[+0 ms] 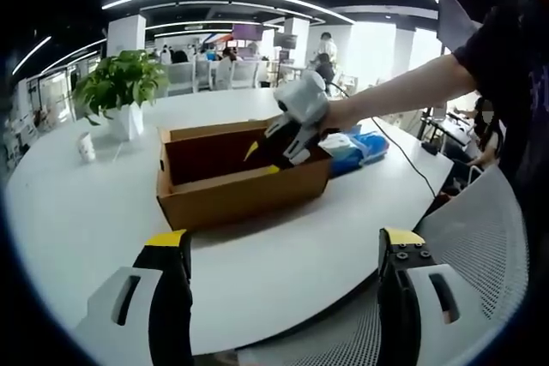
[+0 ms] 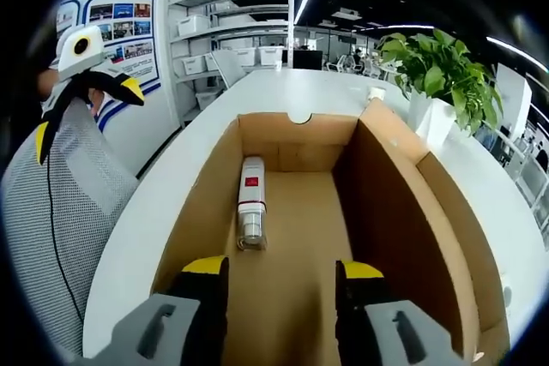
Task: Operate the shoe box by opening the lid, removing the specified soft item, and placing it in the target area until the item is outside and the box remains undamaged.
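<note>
An open brown cardboard shoe box [image 1: 244,190] sits on the white table, its lid [image 2: 459,220] folded back along one long side. On the box floor lies a white tube-like item [image 2: 251,203] with a red label and a clear cap. My right gripper [image 2: 283,267] is open, lowered inside the box, with its yellow tips just short of the tube. In the left gripper view the right gripper [image 1: 262,160] reaches into the box from the right on a person's arm. My left gripper [image 1: 283,242] is open, held back from the box near the table edge, and appears as the left gripper [image 2: 86,117] above a chair.
A potted plant [image 1: 124,87] and a small white cup [image 1: 86,147] stand on the round white table [image 1: 94,220] beyond the box. A blue packet [image 1: 358,147] with a cable lies behind the box. Grey mesh chairs [image 1: 480,246] stand at the table edge.
</note>
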`<state>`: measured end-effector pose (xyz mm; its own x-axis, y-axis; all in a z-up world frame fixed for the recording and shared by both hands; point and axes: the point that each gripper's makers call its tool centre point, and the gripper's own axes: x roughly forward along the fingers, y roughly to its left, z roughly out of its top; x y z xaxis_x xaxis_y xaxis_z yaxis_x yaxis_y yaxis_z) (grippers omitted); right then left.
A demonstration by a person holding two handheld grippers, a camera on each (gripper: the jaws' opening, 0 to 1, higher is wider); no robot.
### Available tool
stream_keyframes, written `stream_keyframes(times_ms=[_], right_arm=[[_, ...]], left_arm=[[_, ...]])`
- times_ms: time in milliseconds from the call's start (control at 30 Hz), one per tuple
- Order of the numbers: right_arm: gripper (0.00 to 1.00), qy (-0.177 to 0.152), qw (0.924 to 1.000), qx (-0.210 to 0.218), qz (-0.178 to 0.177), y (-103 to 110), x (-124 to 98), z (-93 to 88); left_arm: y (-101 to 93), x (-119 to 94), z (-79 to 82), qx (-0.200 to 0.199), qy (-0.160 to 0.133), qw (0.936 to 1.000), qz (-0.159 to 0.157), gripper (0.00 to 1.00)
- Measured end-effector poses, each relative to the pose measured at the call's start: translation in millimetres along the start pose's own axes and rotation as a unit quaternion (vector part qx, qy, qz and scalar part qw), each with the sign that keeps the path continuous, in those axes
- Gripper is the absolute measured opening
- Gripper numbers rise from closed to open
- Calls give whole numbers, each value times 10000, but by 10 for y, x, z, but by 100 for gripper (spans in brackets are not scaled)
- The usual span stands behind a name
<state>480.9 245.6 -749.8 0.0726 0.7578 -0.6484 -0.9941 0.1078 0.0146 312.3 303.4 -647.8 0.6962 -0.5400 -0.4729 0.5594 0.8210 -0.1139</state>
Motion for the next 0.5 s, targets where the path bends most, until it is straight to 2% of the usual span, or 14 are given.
stream_keyframes(times_ms=[233, 367, 500], right_arm=[[44, 4, 9999, 22, 144, 28, 65, -16], [39, 17, 9998, -84, 190, 41, 64, -5], [40, 30, 9998, -114, 177, 33, 52, 10]], left_arm=[[20, -1, 0, -49, -14, 10000, 29, 89], [39, -3, -4, -95, -25, 9999, 51, 89], [51, -3, -6, -120, -30, 9999, 67, 88]])
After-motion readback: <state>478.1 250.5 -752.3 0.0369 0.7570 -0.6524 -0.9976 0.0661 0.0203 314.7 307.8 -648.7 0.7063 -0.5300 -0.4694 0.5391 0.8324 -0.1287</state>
